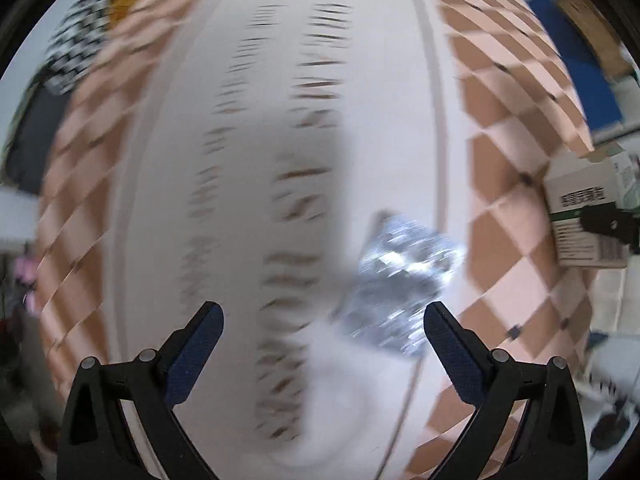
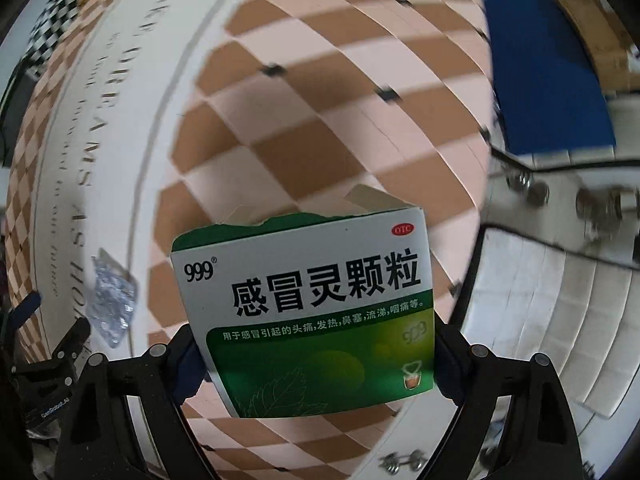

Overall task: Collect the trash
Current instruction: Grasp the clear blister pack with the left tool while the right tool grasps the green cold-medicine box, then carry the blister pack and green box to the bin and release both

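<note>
Right wrist view: the right hand-held gripper (image 2: 316, 344) is closed on a white and green medicine box (image 2: 308, 312), its two fingers pressing the box's left and right edges. The box stands upright between them with its printed front toward the camera, and its top flap is torn open. Behind the box lies a cloth (image 2: 328, 112) checked in brown and pink, with a broad white band carrying printed lettering to the box's left. On that band, left of the box and well apart from it, lies a crumpled silvery blister pack (image 2: 110, 304). The tip of the left hand-held gripper (image 2: 60, 356) shows just below the blister pack at the left edge. To the right of the box, past the cloth's edge, is a white tiled surface (image 2: 560, 280), and above that a blue panel (image 2: 548, 80).

Left wrist view, heavily blurred: the left hand-held gripper (image 1: 323, 318) is wide open and holds nothing, poised over the white band of the cloth (image 1: 508, 152). The blister pack (image 1: 400, 280) lies between the fingertips but nearer the right finger; whether it touches that finger cannot be told through the blur. The medicine box (image 1: 584, 216) appears at the far right edge, well apart from the blister pack, with a black finger of the right hand-held gripper (image 1: 612, 224) against it.
</note>
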`<state>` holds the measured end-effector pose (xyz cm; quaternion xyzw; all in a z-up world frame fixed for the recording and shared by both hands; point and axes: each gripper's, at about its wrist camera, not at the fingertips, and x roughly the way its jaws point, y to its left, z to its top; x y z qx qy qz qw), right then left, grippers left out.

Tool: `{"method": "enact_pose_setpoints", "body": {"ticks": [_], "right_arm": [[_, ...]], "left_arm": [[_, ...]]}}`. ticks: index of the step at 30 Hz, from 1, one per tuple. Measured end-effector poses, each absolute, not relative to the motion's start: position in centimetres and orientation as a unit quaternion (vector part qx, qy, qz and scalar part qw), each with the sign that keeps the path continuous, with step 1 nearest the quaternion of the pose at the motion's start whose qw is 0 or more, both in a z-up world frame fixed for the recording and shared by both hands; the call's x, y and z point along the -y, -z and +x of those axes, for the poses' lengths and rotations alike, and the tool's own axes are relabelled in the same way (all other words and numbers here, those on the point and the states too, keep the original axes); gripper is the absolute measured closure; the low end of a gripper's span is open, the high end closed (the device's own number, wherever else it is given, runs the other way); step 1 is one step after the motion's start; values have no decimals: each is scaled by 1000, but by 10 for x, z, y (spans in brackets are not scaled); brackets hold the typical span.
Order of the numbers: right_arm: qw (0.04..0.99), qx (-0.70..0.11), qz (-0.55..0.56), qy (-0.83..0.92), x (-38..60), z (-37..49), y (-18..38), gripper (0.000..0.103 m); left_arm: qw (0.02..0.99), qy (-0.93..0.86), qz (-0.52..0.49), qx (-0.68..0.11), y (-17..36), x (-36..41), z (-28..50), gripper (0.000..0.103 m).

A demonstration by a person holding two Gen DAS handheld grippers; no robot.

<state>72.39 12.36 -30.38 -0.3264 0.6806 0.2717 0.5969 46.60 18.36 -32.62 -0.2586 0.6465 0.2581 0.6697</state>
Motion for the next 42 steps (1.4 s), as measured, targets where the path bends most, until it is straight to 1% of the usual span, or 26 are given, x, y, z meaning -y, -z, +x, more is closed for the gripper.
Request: {"method": "enact_pose_setpoints", "body": {"ticks": [3, 6, 9, 10, 11, 12, 13, 14, 21, 23, 25, 26, 28, 30, 31, 36, 42], "right_arm": [[596, -685, -320, -271, -119, 729, 310, 11], [596, -682, -326, -271, -122, 725, 312, 11], [597, -679, -330, -271, -123, 725, 315, 11], [596, -680, -332, -269, -125, 724, 317, 11], [596, -680, -333, -268, -124, 724, 320, 11], [596, -680, -333, -268, -125, 726, 321, 11], [597, -680, -332, -268, -124, 726, 320, 11], [597, -679, -332, -268, -124, 726, 320, 11], [596, -677, -338, -268, -127, 726, 318, 12], [595, -677, -342, -266, -133, 721, 313, 12], [593, -679, -343, -263, -135, 719, 314, 11], [592, -679, -344, -263, -136, 719, 315, 11], [592, -680, -345, -262, -140, 716, 312, 11], [592, -678, -347, -262, -141, 715, 312, 12], [593, -676, -349, -263, -142, 714, 312, 12], [600, -669, -343, -273, -137, 706, 306, 13], [635, -642, -326, -280, -127, 681, 282, 13]], "left_arm": [[662, -213, -244, -676, 347, -178, 489, 2], [666, -207, -219, -683, 348, -173, 498, 3], [669, -214, -220, -677, 345, -172, 497, 9], [671, -219, -223, -672, 342, -173, 495, 15], [673, -224, -225, -668, 339, -174, 493, 25], [676, -228, -227, -663, 335, -175, 490, 31], [677, -232, -228, -661, 331, -174, 491, 47], [677, -236, -231, -658, 327, -176, 489, 55], [668, -266, -238, -653, 321, -190, 464, 54], [663, -271, -246, -653, 321, -191, 462, 46], [658, -276, -249, -655, 322, -194, 461, 41], [658, -277, -250, -654, 322, -196, 460, 40], [659, -275, -254, -652, 322, -199, 458, 41], [664, -275, -248, -650, 319, -196, 457, 47], [667, -273, -246, -648, 318, -193, 443, 55], [672, -285, -227, -645, 306, -176, 432, 55], [685, -303, -213, -628, 275, -166, 405, 55]]}}
